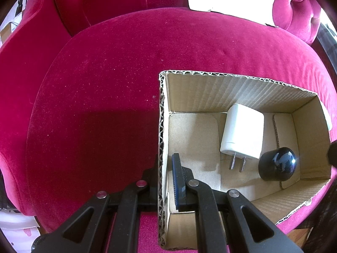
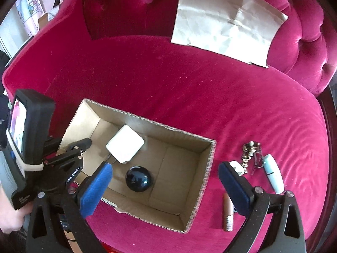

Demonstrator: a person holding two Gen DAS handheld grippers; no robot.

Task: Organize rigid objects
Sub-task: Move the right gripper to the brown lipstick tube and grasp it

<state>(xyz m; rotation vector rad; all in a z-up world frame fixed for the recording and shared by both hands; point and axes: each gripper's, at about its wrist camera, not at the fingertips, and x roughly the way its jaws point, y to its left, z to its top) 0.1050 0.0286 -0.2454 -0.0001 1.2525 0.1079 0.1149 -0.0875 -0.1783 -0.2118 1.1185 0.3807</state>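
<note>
Right wrist view shows the right gripper (image 2: 164,181) hanging over the cardboard box (image 2: 210,158) with its jaws spread wide and nothing between them; the black dome-shaped object (image 2: 138,180) lies on the box floor directly below, in the lower centre of the frame. The white charger (image 2: 125,146) lies just up-left of it in the box.

The left gripper (image 1: 166,181) has its jaws pinched shut on the box's left wall, 1 finger inside and 1 outside, in the lower centre of the left wrist view. If that pinch loosens, the light box could slide or tip on the soft pink sofa cushion (image 2: 189,84) when the next item drops in.

4 things wait outside the box at the lower right of the right wrist view: a pale blue tube (image 2: 272,174), a copper-coloured tube (image 2: 227,210), a tangle of chain (image 2: 251,151) and a small white item (image 2: 234,165) partly hidden by the right finger. The risk is that wide jaws coming down here catch the chain together with a tube, or press a tube into the plush fabric so it rolls away.

In the left wrist view the charger lies flat, its long axis running from upper right to lower left, 2 prongs pointing toward the bottom of the frame. The blue tube's long axis runs roughly up and down the frame, leaning right at the bottom.
</note>
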